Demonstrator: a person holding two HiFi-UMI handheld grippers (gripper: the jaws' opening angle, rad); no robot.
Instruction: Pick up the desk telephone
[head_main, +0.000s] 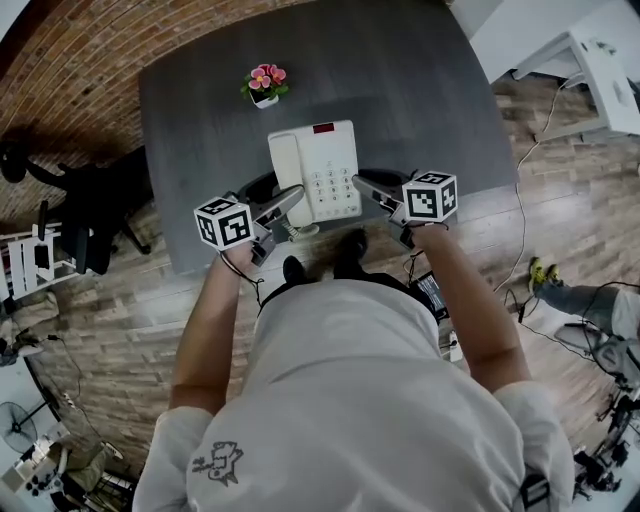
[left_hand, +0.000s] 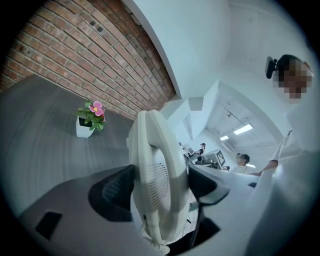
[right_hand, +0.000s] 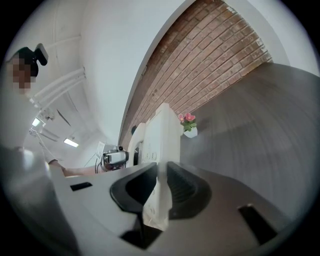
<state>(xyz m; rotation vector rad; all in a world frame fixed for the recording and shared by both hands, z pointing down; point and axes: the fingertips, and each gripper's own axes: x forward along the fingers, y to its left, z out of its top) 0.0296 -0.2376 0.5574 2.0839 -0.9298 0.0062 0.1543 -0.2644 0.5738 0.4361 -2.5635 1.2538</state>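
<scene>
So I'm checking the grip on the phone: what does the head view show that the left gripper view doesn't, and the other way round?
Only the head view: the keypad, the right gripper on the right edge of the desk telephone, both marker cubes and the person's arms.
Only the left gripper view: the left gripper clamped on the handset seen close up, the coiled cord, people and ceiling lights behind.
Both: the desk telephone, the potted flower, the grey desk and the brick wall.

No legible text, desk telephone (head_main: 315, 170) key markings too small to read
</scene>
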